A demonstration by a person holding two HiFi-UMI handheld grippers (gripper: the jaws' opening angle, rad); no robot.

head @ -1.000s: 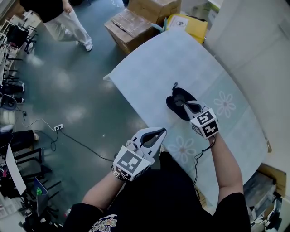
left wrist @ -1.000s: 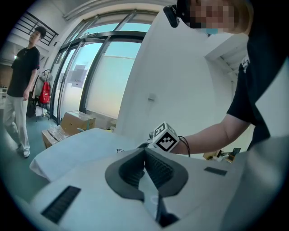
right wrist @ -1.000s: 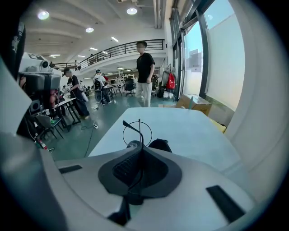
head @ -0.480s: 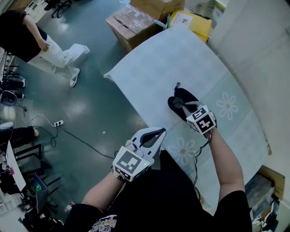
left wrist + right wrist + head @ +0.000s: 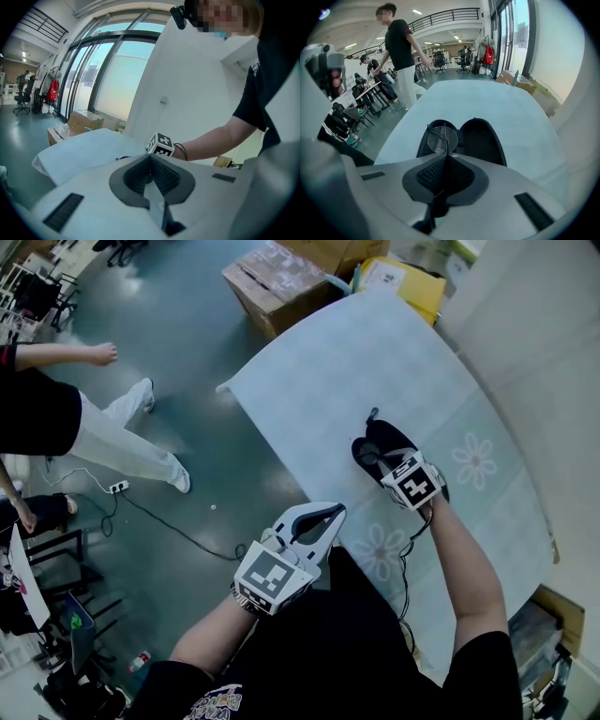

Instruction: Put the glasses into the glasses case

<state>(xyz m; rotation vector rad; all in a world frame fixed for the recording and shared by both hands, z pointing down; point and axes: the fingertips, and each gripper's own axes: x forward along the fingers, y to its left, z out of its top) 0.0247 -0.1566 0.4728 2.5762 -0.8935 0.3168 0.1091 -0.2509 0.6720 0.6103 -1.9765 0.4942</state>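
An open black glasses case [image 5: 387,436] lies on the pale table [image 5: 319,371], near its middle. My right gripper [image 5: 389,463] hangs just above the case, shut on the thin-framed glasses [image 5: 442,136]. In the right gripper view one round lens sits over the left half of the case [image 5: 481,140], and a thin wire arm runs back between the shut jaws [image 5: 444,157]. My left gripper [image 5: 328,514] is shut and empty, held off the table's near edge close to my body. In the left gripper view [image 5: 150,157] the right gripper's marker cube [image 5: 161,145] shows ahead.
Cardboard boxes [image 5: 281,277] and a yellow box [image 5: 398,276] stand on the floor beyond the table's far end. A person [image 5: 84,427] walks on the floor at the left, near cables and a power strip [image 5: 118,487]. A white wall runs along the right.
My right gripper has crept a little further over the case with the glasses. The left gripper has stayed put. The person on the floor has walked towards the lower left.
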